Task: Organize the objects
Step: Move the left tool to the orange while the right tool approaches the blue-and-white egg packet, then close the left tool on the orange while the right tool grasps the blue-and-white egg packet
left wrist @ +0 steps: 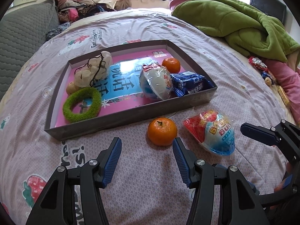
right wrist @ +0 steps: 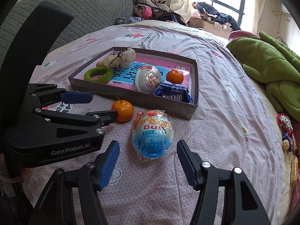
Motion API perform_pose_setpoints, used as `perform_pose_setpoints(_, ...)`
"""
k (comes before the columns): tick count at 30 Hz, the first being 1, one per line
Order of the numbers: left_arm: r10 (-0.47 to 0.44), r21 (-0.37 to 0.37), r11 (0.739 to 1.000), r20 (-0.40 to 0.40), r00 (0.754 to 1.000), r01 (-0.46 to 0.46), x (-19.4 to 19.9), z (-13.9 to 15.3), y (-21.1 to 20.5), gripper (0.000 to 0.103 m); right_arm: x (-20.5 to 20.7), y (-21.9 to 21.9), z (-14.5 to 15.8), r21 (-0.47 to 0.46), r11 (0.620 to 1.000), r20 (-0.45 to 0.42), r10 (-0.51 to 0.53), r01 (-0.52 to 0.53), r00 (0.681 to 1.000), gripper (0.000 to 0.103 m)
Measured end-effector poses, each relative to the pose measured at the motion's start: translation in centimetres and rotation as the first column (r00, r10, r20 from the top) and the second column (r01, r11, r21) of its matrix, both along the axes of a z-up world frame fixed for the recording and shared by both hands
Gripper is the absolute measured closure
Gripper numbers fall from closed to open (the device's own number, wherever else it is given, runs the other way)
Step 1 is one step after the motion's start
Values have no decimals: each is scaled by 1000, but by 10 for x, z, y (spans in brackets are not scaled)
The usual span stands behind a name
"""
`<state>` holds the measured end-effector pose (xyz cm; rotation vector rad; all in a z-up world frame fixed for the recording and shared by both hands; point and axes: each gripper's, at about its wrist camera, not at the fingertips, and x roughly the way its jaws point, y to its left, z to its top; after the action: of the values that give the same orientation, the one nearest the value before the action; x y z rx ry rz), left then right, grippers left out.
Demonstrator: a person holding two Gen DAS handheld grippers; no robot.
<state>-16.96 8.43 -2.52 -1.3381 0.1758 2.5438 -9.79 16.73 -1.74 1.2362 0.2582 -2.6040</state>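
A shallow grey box lies on the bed. In it are a green ring, a cloth pouch, a wrapped egg toy, an orange and a blue snack pack. On the sheet in front of the box lie a second orange and a second wrapped egg toy. My left gripper is open and empty, just short of the orange. My right gripper is open and empty, just short of the egg toy.
A green blanket is heaped at the right. Small wrapped sweets lie by a pink cloth at the bed's right edge. A grey quilted cushion stands at the left. Clothes pile up at the back.
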Motion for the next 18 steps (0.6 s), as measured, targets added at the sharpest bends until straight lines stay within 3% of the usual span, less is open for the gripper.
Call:
perform_pose_setpoints(15, -28, 36, 999, 19, 999, 27, -16, -12, 10, 44, -15, 0, -20, 11, 999, -26, -50, 51, 998, 40)
perform_pose_setpoints(18, -29, 43, 999, 21, 999, 28, -19, -13, 12, 40, -16, 1, -22, 14, 998, -38, -56, 56, 998, 40)
